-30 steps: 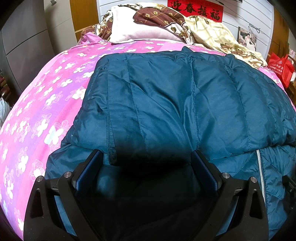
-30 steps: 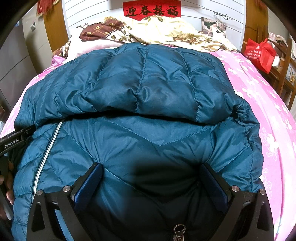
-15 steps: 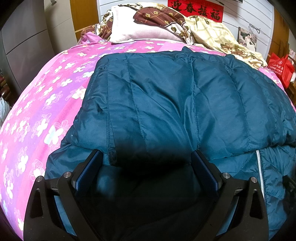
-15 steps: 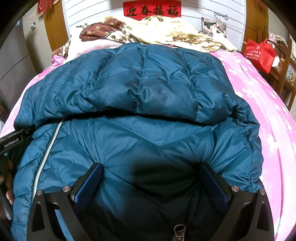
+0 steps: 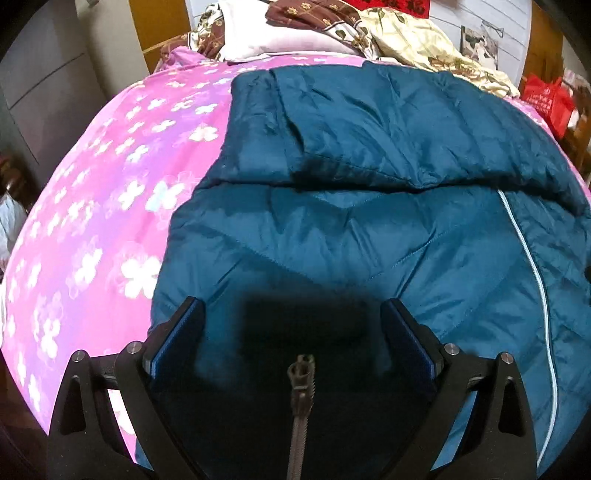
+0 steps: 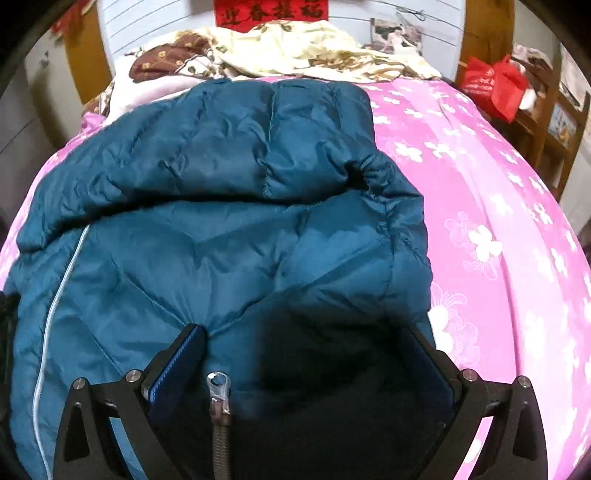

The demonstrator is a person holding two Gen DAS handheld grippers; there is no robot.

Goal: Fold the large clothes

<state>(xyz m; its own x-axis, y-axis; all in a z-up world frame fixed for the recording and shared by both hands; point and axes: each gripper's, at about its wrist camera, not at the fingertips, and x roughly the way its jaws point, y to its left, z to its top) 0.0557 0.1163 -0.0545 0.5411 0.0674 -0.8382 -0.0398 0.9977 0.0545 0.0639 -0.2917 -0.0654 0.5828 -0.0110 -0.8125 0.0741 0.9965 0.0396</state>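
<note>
The jacket (image 5: pixel 369 236) is lying spread across the bed (image 5: pixel 96 229), a big teal puffy thing taking up most of the middle of the pink flowered cover. One quilted part is lying folded over on top of the rest, making a thick fold edge running across the far half. A pale zipper line (image 5: pixel 532 266) is running down the jacket's right side in the left wrist view, and the same line (image 6: pixel 55 306) is showing on the left side in the right wrist view.

The left gripper (image 5: pixel 291 332) is hovering over the near edge of the jacket with its fingers (image 5: pixel 177 339) spread wide, nothing pinched between them. A dark zipper pull (image 5: pixel 302 369) is sitting right between them, close to the camera.

The right gripper (image 6: pixel 306 354) is doing the same on the other side, its fingers (image 6: pixel 177 362) spread apart over the near hem with only fabric lying under the gap. A silver zipper pull (image 6: pixel 218 387) is sitting just inside its left finger.

Further out, a pile of bedding (image 6: pixel 295 51) is bunched up at the head of the bed, cream and brown patterned stuff. A red banner (image 6: pixel 271 13) is hanging on the wall above it. A red bag (image 6: pixel 491 85) is sitting off to the right of the bed, on some wooden furniture.
</note>
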